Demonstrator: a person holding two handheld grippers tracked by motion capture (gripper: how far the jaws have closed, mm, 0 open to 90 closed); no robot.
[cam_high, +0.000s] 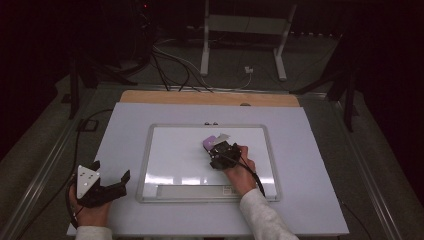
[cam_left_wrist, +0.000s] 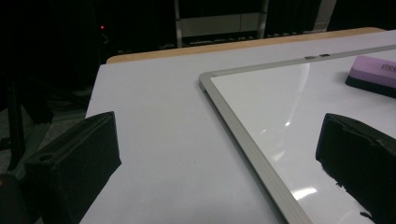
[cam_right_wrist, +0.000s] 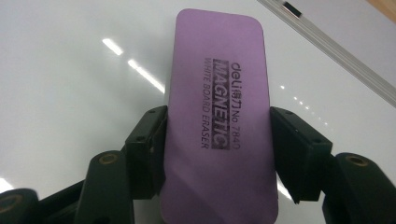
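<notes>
Whiteboard (cam_right_wrist: 70, 93), right hand-held gripper (cam_right_wrist: 217, 133) clamping purple eraser (cam_right_wrist: 217, 84)

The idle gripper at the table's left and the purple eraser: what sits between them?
In the high view, only bare white table, then the whiteboard's frame and blank surface, separate the left gripper from the purple eraser.

High view overhead, claw views close

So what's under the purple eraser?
The eraser lies flat on the whiteboard, held by the right gripper. Bare white board shows all around it. Whatever is directly beneath it is covered.
</notes>
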